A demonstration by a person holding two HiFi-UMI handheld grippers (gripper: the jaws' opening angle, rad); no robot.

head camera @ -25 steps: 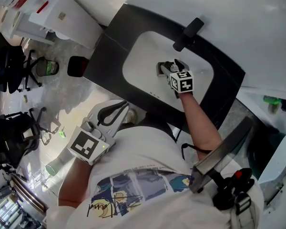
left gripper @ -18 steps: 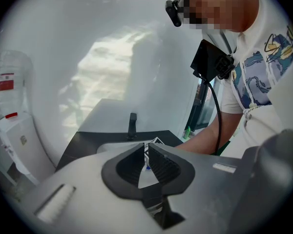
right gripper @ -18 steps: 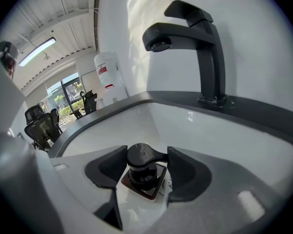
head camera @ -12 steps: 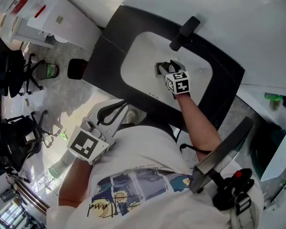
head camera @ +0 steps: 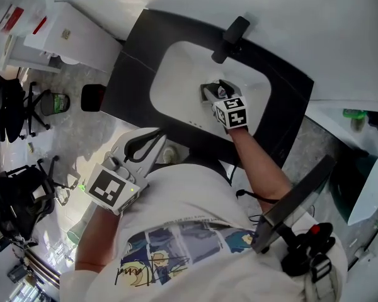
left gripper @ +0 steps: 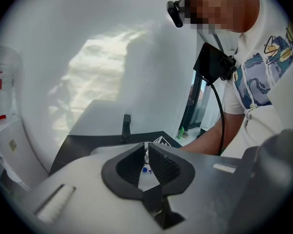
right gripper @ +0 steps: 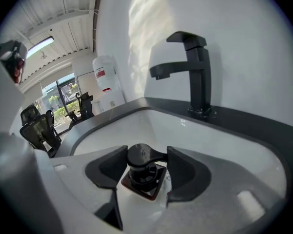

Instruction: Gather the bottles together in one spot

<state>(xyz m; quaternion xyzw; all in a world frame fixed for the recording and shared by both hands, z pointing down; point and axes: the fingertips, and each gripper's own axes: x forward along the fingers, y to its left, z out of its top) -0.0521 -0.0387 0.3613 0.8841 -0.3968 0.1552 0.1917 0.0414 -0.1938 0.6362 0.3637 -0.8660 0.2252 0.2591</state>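
A dark red-brown square bottle (right gripper: 142,188) with a black pump cap (right gripper: 139,158) stands in the white sink basin (right gripper: 224,140). My right gripper (right gripper: 146,161) reaches down into the basin (head camera: 176,74), and its two pads press the pump cap from both sides. In the head view the right gripper (head camera: 214,93) hides most of the bottle. My left gripper (head camera: 145,145) is held low beside the person's torso, away from the sink. Its jaws (left gripper: 146,152) are together with nothing between them.
A black faucet (right gripper: 193,72) stands on the dark counter (head camera: 135,68) behind the basin. Something green (head camera: 354,114) sits at the far right. Office chairs (head camera: 12,99) stand on the floor to the left. A black rig (head camera: 302,244) hangs at the person's right side.
The head view has swung, so the sink sits further left. My right gripper stays in the basin at the bottle. The left gripper holds its place.
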